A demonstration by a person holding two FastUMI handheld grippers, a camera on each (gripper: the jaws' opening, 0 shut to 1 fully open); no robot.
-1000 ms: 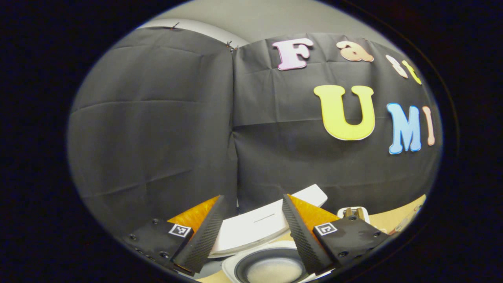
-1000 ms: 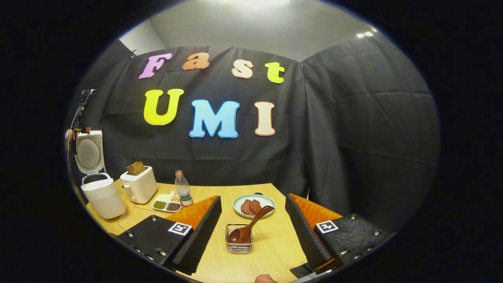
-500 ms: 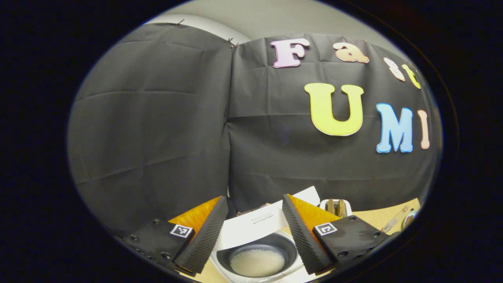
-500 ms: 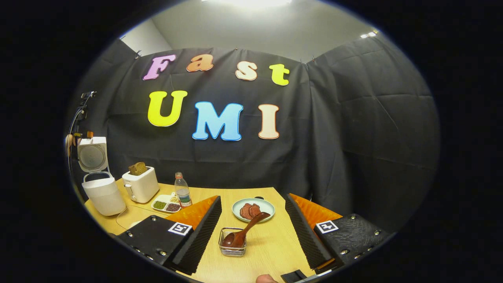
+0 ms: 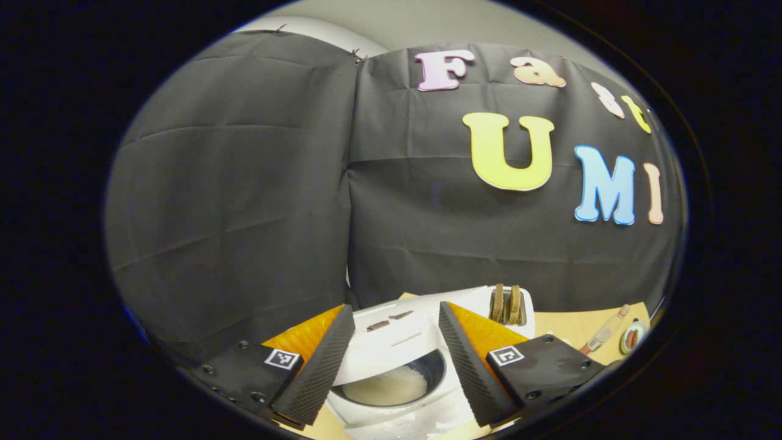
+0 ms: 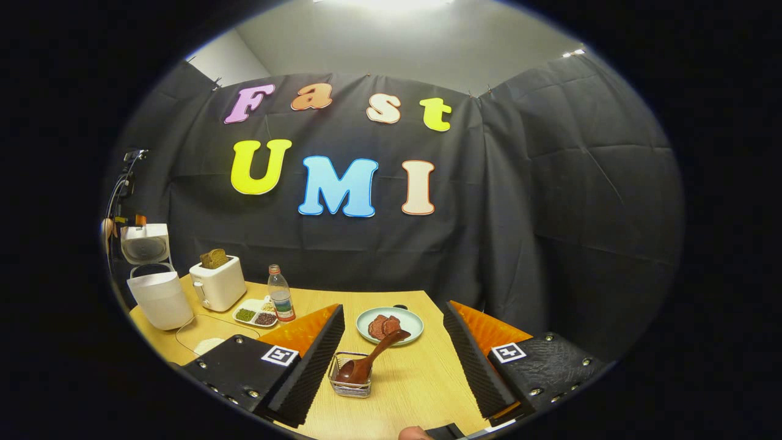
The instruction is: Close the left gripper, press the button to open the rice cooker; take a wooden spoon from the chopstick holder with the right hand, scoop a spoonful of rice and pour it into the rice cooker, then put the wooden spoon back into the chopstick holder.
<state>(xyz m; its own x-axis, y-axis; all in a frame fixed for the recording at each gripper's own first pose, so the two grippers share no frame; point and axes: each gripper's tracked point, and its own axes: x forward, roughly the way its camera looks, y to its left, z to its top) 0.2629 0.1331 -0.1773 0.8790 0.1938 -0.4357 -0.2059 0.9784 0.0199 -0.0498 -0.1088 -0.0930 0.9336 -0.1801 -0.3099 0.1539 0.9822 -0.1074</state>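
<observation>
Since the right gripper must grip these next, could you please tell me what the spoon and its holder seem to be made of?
The dark reddish-brown spoon looks like wood with a smooth, slightly glossy finish; a soft highlight sits on its bowl. The small square silver basket holding it looks like thin metal wire, with see-through sides and a bright sheen. Both are judged by look alone.

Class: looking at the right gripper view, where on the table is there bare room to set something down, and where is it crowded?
Bare wood lies right of the chopstick holder, before the plate. The far left is crowded: rice cooker, toaster, sectioned dish, bottle.
</observation>
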